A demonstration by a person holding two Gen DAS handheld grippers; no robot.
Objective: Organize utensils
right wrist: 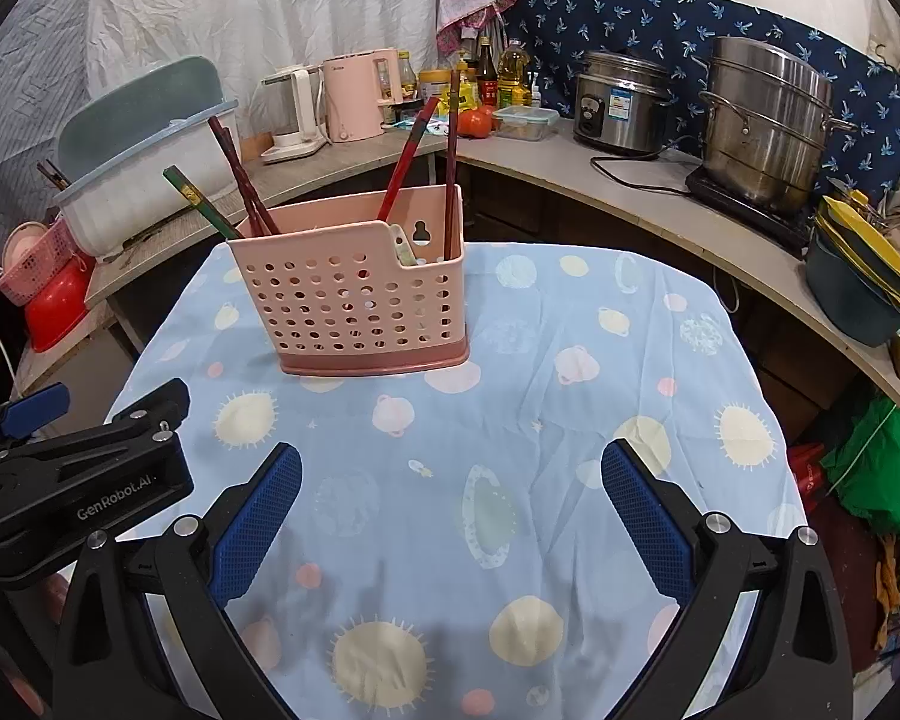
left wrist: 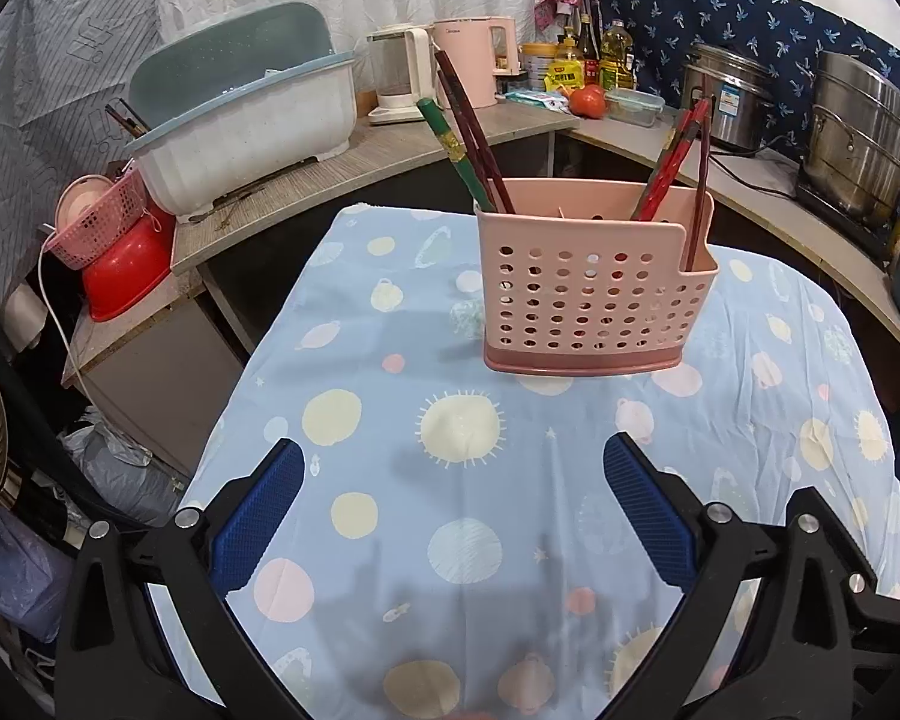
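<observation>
Standing upright: pink perforated holder (left wrist: 594, 288), red and green chopsticks (left wrist: 474, 144) leaning inside; both grippers' fingers spread, empty.

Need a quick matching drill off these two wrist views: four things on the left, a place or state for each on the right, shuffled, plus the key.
Things:
1. pink utensil holder
2. green chopstick
3. tomato
4. left gripper

Places or states:
A. on the counter beside the oil bottles
B. open, holding nothing, above the tablecloth
C. standing upright on the blue patterned tablecloth
D. leaning out of the holder's left end

Pairs: 1-C, 2-D, 3-A, 4-B
</observation>
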